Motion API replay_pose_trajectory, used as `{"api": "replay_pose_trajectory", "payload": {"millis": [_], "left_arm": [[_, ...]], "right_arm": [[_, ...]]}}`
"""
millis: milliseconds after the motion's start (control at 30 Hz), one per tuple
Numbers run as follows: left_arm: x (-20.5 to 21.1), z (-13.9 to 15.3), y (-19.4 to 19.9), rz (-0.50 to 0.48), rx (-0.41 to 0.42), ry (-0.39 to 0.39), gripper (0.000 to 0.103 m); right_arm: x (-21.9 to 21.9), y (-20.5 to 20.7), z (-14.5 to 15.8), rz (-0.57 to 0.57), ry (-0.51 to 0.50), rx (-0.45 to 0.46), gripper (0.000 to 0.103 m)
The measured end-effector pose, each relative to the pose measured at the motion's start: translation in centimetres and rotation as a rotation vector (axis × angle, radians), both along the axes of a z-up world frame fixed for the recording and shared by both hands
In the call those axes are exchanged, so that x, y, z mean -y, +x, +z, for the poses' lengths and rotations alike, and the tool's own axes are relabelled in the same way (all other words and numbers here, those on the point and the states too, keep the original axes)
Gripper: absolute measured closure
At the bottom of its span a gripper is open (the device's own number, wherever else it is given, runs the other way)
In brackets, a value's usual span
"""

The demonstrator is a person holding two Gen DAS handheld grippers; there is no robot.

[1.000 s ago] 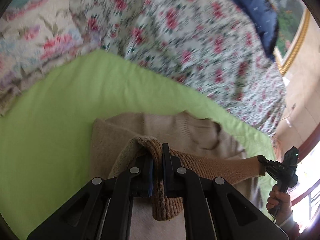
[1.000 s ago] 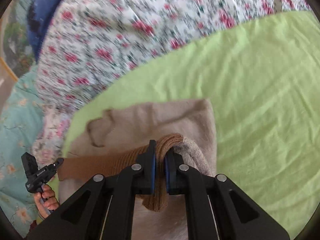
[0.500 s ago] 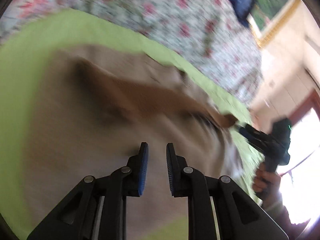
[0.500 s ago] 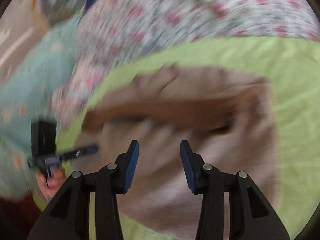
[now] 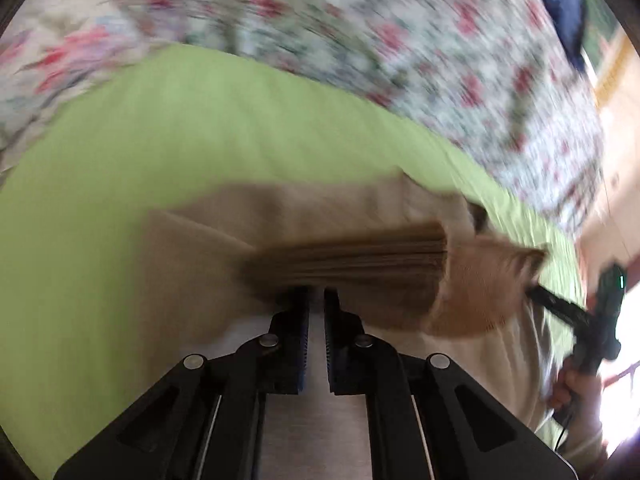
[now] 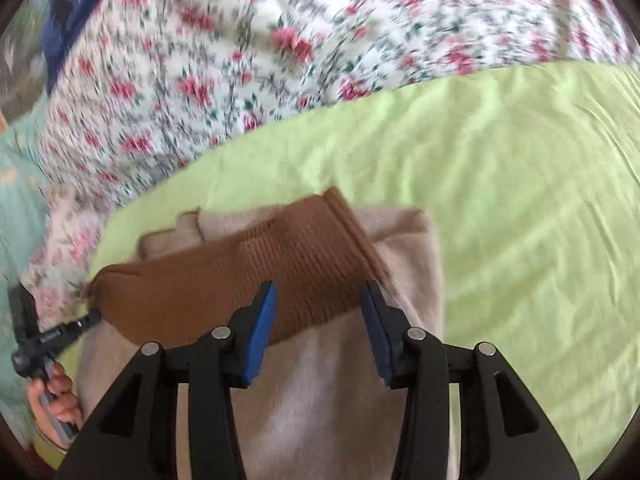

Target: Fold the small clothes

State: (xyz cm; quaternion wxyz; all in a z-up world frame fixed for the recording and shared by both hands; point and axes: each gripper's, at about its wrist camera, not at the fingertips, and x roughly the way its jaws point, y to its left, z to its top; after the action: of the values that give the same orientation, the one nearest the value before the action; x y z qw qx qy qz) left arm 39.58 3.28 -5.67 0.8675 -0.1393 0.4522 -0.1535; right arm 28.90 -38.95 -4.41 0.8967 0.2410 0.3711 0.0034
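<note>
A small beige knit garment (image 6: 328,392) with a brown ribbed band (image 6: 224,292) lies folded on the green sheet (image 6: 520,200). My right gripper (image 6: 318,328) is open and empty, its blue pads just above the brown band. In the left wrist view the garment (image 5: 304,216) is blurred, its brown band (image 5: 360,256) across the middle. My left gripper (image 5: 316,308) has its jaws nearly together with a narrow gap at the band's near edge; whether cloth is pinched is unclear. The right gripper also shows at the right of the left wrist view (image 5: 560,304), and the left one at the left of the right wrist view (image 6: 60,334).
A floral quilt (image 6: 320,40) is bunched behind the green sheet. A dark blue cloth (image 6: 68,8) lies at the far left. A pale teal floral cover (image 6: 20,208) is at the left. A wall and bright window (image 5: 616,320) stand at the right.
Both grippers let go of the brown band they were pinching. The band now lies laid over the beige garment. The right jaws opened wide; the left jaws opened, then narrowed again.
</note>
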Motion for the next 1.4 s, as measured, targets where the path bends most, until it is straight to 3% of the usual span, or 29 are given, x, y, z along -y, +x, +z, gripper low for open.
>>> {"api": "replay_pose_trajectory", "payload": {"millis": [167,400,533,700,767,967,1267,1300,1333,1400], "left_arm": [[-3.8,0.7,-4.2,0.070,0.031,-0.076,0.087],[-3.7,0.5,-16.3,0.029,0.040,-0.209,0.085],[-2.7,-0.5,-21.7,0.018,0.007,-0.224,0.071],[-2.2,-2.7,-24.8,0.026,-0.046,-0.252,0.061],[-2.2,-3.6,-25.2,0.038,-0.064,-0.284,0.053],[-2.3,-4.2,-23.9,0.113,-0.037,-0.318,0.043],[-5.0,-4.3,-17.8,0.304,0.006,-0.324,0.047],[-5.0,-4.2,-17.1,0.313,0.014,-0.313,0.053],[-5.0,-4.1,-16.5,0.317,0.019,-0.301,0.067],[-4.7,-3.9,-15.7,0.302,0.027,-0.289,0.086]], "right_arm": [[-1.3,-5.5,0.1,0.035,0.065,0.039,0.051],[-5.4,-12.1,-1.3,0.093,0.138,0.037,0.049],[-7.0,-14.8,-1.6,0.117,0.138,0.027,0.049],[-8.0,-16.7,-1.8,0.125,0.145,0.014,0.046],[-8.3,-17.1,-1.9,0.132,0.148,0.008,0.046],[-8.6,-17.5,-1.7,0.142,0.141,0.013,0.046],[-8.5,-15.5,-1.6,0.155,0.137,0.026,0.045],[-8.2,-14.9,-1.5,0.153,0.134,0.028,0.045],[-7.9,-14.2,-1.5,0.150,0.131,0.032,0.045],[-7.0,-12.7,-1.4,0.146,0.135,0.031,0.045]]}}
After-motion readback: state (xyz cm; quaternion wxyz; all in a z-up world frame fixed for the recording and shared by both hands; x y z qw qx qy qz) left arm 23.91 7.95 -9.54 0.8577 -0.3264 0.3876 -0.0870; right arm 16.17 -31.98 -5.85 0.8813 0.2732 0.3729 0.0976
